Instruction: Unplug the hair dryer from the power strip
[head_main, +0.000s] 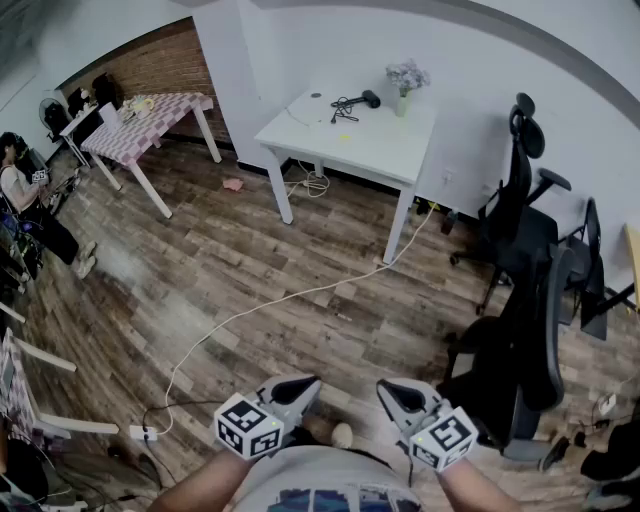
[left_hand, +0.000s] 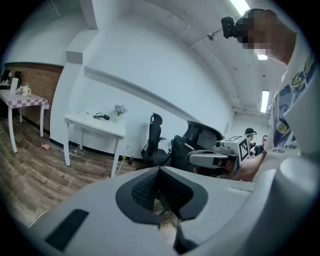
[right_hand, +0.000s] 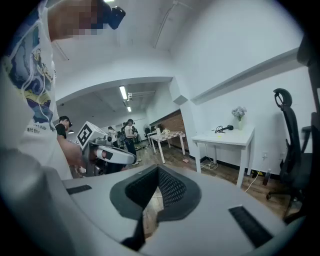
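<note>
A black hair dryer (head_main: 356, 100) lies with its coiled cord on a white table (head_main: 380, 145) far across the room, beside a flat white thing (head_main: 308, 108) and a small vase of flowers (head_main: 405, 78). The dryer is small in the left gripper view (left_hand: 102, 117) and the right gripper view (right_hand: 225, 128). A white power strip (head_main: 142, 433) lies on the wooden floor at the near left, with a long white cable (head_main: 290, 297) running toward the table. Close to my body, my left gripper (head_main: 300, 386) and right gripper (head_main: 392, 390) both stay shut and hold nothing, far from the table.
Black office chairs (head_main: 520, 210) crowd the right side, one close to my right gripper. A table with a checked cloth (head_main: 150, 115) stands at the back left, and a seated person (head_main: 20, 195) is at the far left. Wooden floor lies between me and the white table.
</note>
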